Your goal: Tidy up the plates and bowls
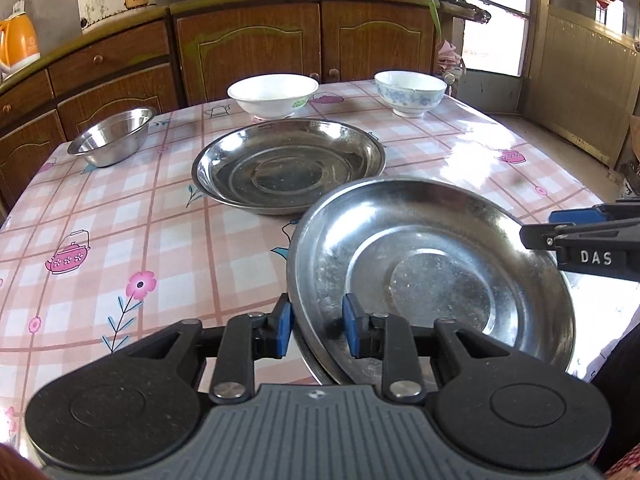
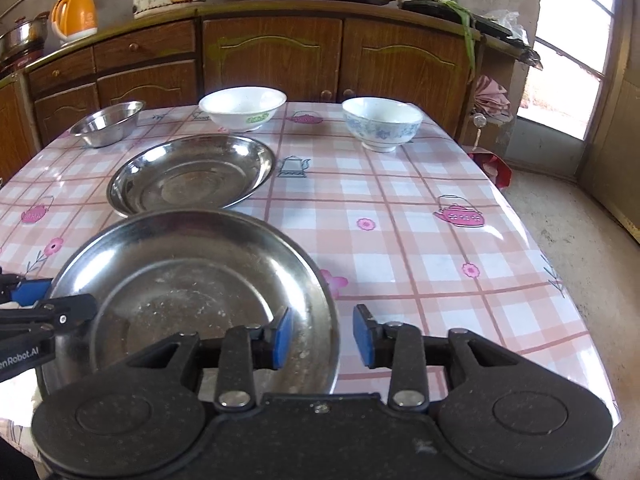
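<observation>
While the near steel plate (image 1: pixel 432 280) sits at the front edge of the desk (image 1: pixel 120 216), both grippers straddle its rim from opposite sides. Left gripper (image 1: pixel 318 330) has its blue-padded fingers (image 1: pixel 352 326) slightly apart, rim passing between them, gaps visible on both sides so not clamped. Right gripper (image 2: pixel 322 338) has its fingers (image 2: pixel 282 334) further apart, one inside the plate and one outside over the cloth, rim loose between them. Plate is round, no long axis, shallow with concentric pressed rings and a flat centre, shiny scuffed metal with pale specks; it looks tilted slightly, near edge lower, hard to confirm. Just beyond it, a second steel plate (image 1: pixel 288 164) of the same round ringed shape lies flat, mouth up, darker reflection; the near plate's far rim looks to overlap it, contact unclear. Further back stand a small steel bowl (image 1: pixel 112 136) at left, a white ceramic bowl (image 1: pixel 272 94) in the middle and a blue-patterned ceramic bowl (image 1: pixel 410 92) at right, all upright, well apart. Glossy pink plaid cloth with teapot and flower prints covers the desk.
</observation>
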The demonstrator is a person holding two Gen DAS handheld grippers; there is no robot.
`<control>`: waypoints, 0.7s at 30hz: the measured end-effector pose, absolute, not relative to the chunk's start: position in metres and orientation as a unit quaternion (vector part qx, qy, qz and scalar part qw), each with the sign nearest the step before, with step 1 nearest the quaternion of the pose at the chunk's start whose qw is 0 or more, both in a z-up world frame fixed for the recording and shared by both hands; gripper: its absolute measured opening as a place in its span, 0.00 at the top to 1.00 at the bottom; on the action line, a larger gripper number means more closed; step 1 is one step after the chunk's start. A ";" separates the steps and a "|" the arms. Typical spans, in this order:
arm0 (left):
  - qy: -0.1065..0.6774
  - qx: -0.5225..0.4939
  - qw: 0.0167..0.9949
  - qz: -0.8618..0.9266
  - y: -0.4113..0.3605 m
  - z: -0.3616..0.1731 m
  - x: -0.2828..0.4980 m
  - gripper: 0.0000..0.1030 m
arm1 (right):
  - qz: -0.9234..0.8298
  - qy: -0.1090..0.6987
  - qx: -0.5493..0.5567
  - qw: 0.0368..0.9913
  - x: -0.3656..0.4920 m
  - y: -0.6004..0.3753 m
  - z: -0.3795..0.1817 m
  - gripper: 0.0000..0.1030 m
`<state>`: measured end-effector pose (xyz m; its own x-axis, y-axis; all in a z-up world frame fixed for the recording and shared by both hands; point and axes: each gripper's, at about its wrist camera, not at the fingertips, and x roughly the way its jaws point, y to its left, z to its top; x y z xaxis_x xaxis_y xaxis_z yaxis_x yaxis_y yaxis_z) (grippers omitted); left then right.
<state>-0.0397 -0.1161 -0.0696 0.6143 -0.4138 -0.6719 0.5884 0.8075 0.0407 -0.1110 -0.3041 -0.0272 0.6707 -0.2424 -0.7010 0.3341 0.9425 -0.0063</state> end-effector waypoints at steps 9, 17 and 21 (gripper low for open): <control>0.339 0.106 0.889 -0.290 -0.112 -0.057 -0.039 0.67 | -0.156 0.354 0.070 0.919 -0.112 -0.307 -0.008 0.37; 0.351 0.075 0.900 -0.250 -0.105 -0.036 -0.022 0.39 | -0.137 0.342 0.080 0.926 -0.099 -0.304 0.008 0.32; 0.347 0.066 0.908 -0.227 -0.100 -0.023 -0.013 0.34 | -0.126 0.336 0.083 0.930 -0.090 -0.301 0.015 0.30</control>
